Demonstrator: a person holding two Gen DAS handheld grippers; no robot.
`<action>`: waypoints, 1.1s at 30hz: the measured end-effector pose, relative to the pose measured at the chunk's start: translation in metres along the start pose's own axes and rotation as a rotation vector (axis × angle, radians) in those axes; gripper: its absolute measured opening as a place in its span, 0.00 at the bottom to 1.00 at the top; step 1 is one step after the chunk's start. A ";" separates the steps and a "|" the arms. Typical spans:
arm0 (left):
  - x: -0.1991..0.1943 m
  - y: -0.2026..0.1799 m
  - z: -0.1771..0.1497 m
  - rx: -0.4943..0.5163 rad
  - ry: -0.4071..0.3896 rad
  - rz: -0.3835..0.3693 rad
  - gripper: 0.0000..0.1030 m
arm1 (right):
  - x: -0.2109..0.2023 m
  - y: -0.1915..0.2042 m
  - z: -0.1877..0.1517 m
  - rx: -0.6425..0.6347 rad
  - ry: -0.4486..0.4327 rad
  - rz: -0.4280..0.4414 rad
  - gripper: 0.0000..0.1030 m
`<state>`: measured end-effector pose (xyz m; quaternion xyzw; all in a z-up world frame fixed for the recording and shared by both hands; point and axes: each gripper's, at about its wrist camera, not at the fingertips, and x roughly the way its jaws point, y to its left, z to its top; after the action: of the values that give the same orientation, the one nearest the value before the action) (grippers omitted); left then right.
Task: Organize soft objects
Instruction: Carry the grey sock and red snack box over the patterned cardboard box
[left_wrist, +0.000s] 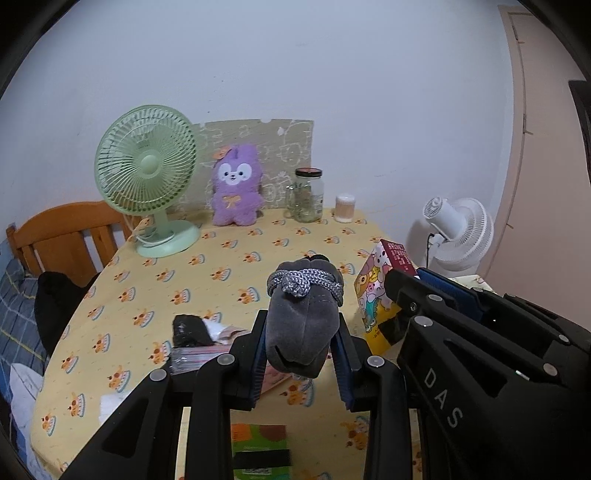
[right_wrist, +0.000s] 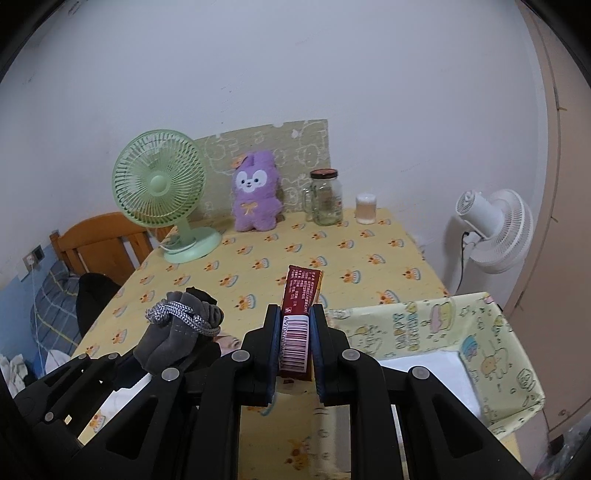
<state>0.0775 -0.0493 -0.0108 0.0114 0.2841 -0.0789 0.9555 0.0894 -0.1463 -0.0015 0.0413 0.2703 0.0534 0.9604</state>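
Jaws of my left gripper (left_wrist: 303, 354) pinch a grey drawstring pouch (left_wrist: 304, 317); those of my right gripper (right_wrist: 293, 343) pinch a red packet (right_wrist: 299, 321). Beyond both jaws, across the counter (right_wrist: 332, 254), a purple plush (right_wrist: 255, 192) stands upright.

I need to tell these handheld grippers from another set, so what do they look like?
Both look alike. The left gripper and right gripper are matte black plastic, with angular cut-out linkage bars joined by round silver-grey rivets. Their fingers carry dark blue ribbed pads. White letters "DAS" mark the right gripper's side in the left wrist view. No cables, hands or sleeves show.
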 end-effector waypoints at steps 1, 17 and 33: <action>0.001 -0.004 0.001 0.003 -0.001 -0.003 0.31 | -0.001 -0.004 0.000 0.002 -0.002 -0.004 0.18; 0.012 -0.062 0.008 0.061 -0.010 -0.070 0.31 | -0.015 -0.060 0.003 0.026 -0.027 -0.070 0.18; 0.046 -0.106 0.002 0.118 0.060 -0.125 0.31 | 0.001 -0.112 -0.012 0.068 0.024 -0.151 0.18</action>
<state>0.0996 -0.1602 -0.0317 0.0522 0.3076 -0.1545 0.9374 0.0926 -0.2564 -0.0241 0.0526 0.2856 -0.0278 0.9565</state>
